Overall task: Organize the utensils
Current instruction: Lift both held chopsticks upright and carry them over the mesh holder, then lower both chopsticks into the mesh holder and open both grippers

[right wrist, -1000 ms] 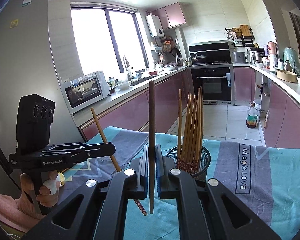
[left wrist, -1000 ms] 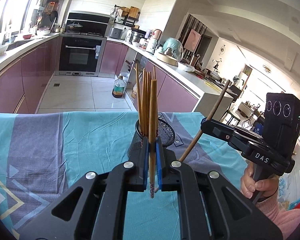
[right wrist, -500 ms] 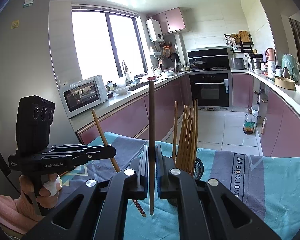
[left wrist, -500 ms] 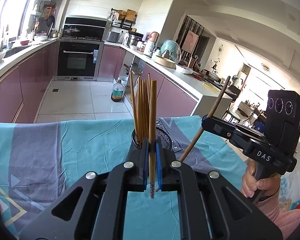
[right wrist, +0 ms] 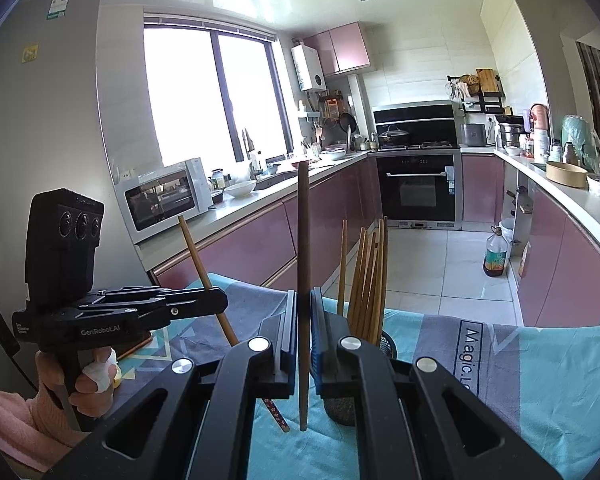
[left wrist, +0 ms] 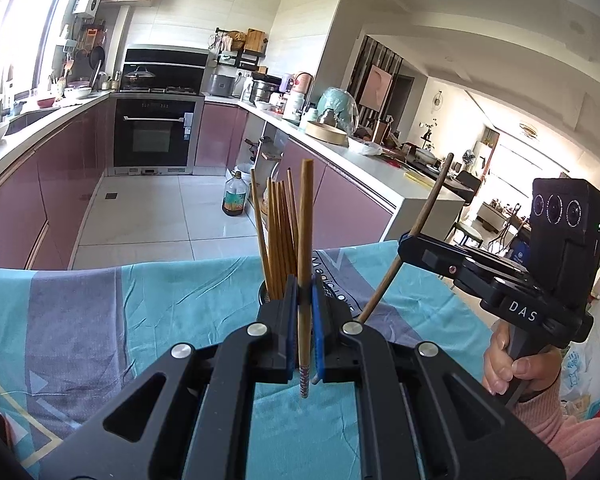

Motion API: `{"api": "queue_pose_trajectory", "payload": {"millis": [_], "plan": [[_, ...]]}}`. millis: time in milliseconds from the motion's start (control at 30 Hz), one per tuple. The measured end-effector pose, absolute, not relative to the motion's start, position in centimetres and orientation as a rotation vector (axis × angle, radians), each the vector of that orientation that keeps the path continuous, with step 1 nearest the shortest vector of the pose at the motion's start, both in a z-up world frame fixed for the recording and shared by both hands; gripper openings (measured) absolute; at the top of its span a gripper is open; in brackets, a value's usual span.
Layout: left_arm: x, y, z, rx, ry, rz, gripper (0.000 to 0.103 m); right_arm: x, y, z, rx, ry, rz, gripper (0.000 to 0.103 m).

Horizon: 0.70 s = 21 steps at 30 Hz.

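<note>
In the left wrist view my left gripper (left wrist: 305, 294) is shut on a light wooden chopstick (left wrist: 306, 220) held upright, its patterned end below the pads. Just behind it a black mesh holder (left wrist: 263, 295) carries several chopsticks (left wrist: 278, 236). To the right, my right gripper (left wrist: 411, 247) is shut on a dark brown chopstick (left wrist: 424, 220). The right wrist view shows that right gripper (right wrist: 303, 308) clamped on the dark chopstick (right wrist: 303, 232), with the holder (right wrist: 387, 343) close behind on the right. The left gripper (right wrist: 217, 302) holds its tilted light chopstick (right wrist: 198, 252) at the left.
The holder stands on a teal and grey tablecloth (left wrist: 100, 312). Beyond the table's far edge lie a tiled floor with an oil bottle (left wrist: 235, 200), pink cabinets, an oven (left wrist: 154, 132) and a microwave (right wrist: 164, 198). A person's hands grip both handles.
The holder has slid lower in both views and now sits partly behind the fingers. Both chopsticks stay gripped the same way.
</note>
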<state>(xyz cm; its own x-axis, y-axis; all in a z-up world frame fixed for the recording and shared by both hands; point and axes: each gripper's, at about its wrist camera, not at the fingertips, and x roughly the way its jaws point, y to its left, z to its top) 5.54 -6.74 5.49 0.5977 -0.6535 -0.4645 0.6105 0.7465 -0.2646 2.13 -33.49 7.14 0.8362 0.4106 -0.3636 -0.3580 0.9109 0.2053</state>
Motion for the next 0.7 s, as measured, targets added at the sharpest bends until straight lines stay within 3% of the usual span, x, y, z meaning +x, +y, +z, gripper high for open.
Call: {"api": "queue_pose_trajectory", "payload": {"millis": [700], "plan": [[4.5, -5.7, 8.8, -0.085, 0.480, -0.726, 0.007, 3.1, -33.9, 9.6, 0.101, 0.358, 0.397, 0.005]]}}
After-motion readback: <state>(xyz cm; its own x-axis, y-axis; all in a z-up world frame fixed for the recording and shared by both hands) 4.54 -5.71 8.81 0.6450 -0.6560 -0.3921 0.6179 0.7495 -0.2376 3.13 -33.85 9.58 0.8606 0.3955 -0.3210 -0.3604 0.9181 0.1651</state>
